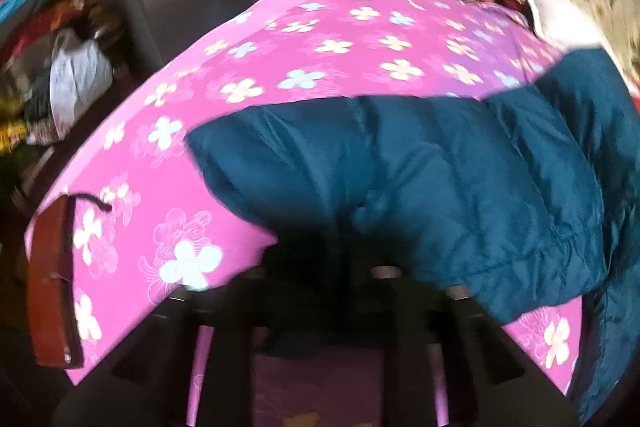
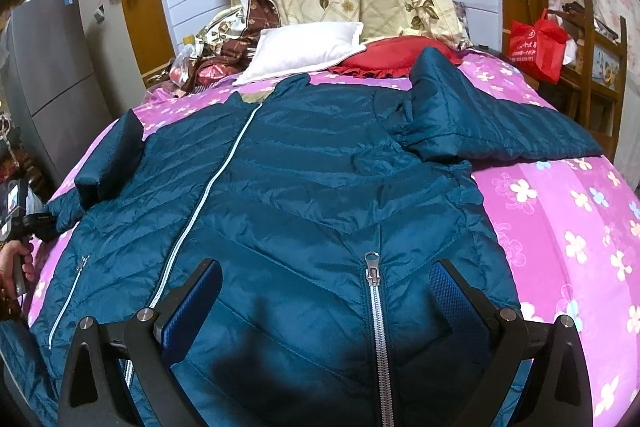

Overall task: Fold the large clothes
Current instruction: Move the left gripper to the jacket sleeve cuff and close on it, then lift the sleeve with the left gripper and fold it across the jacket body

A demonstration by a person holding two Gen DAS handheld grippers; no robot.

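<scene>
Right wrist view | right tool (image 2: 326, 289) jaws apart over teal puffer jacket (image 2: 304, 163) flat on bed (image 2: 560, 211) | left tool (image 1: 320, 255) clamped on jacket sleeve (image 1: 400, 179) ahead.

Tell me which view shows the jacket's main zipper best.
The right wrist view: the zipper runs in full down the jacket front. The left wrist view shows only a blurred sleeve, no zipper.

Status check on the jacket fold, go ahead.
Left gripper shut on the sleeve end of the teal quilted puffer jacket. Right gripper open above its hem. Jacket zipped, flat on the pink floral bedsheet. Nothing in the way.
</scene>
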